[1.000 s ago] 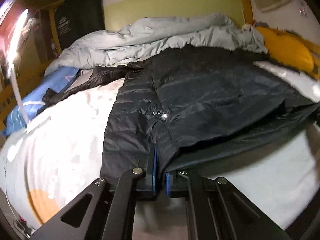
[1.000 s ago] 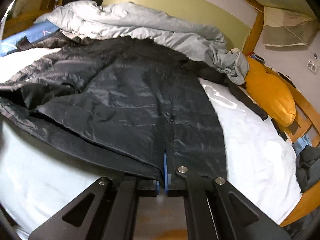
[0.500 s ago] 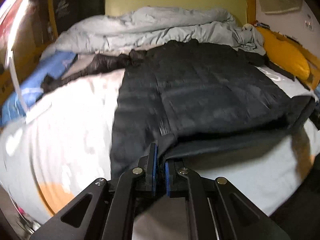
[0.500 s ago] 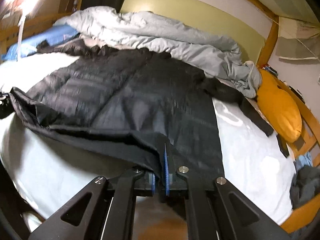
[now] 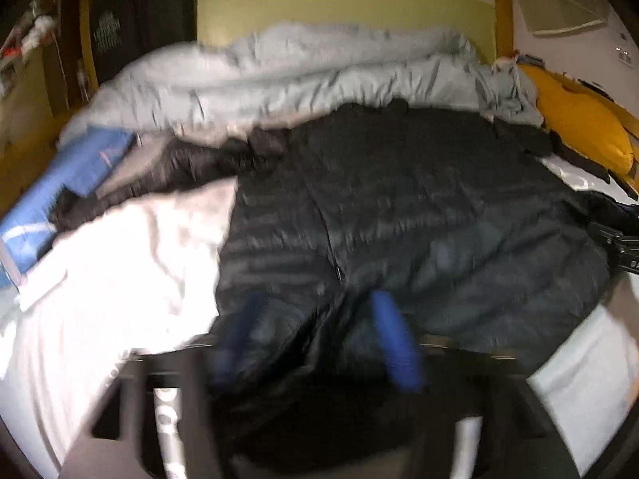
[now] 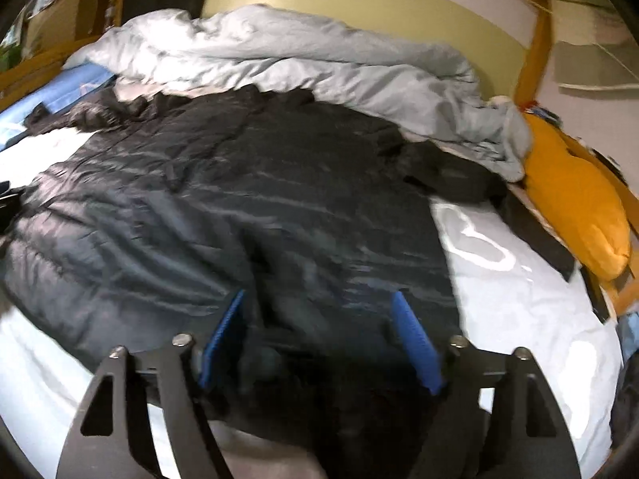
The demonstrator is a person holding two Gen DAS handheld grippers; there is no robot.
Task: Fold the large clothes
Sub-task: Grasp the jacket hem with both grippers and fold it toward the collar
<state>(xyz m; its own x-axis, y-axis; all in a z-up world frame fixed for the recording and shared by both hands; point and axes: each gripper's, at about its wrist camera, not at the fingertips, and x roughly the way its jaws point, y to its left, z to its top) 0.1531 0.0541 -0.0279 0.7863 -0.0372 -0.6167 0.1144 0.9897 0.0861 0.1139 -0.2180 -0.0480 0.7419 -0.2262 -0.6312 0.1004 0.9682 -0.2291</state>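
A: State the jaw condition of each gripper.

B: The left gripper (image 5: 319,339) and the right gripper (image 6: 319,339) both have their jaws spread wide, having just been opening. The hem of the black puffer jacket (image 6: 255,207) lies between the blue pads (image 6: 415,343) of each, but the pads do not press on it. The left view is blurred by motion.

A: Locate the jacket.

B: It lies spread flat across the middle of the bed (image 6: 519,299), on the white sheet, hem at the near edge, collar toward the far edge. Its far end touches the rumpled grey duvet (image 6: 319,60). One sleeve (image 6: 451,175) runs toward the orange pillow (image 6: 571,199) at the right edge.

A: Report any legible writing.

B: A black panel (image 5: 120,28) beyond the far-left corner carries pale lettering; it is too blurred to read. A blue cloth (image 5: 80,167) at the left edge shows a small mark, also unreadable.
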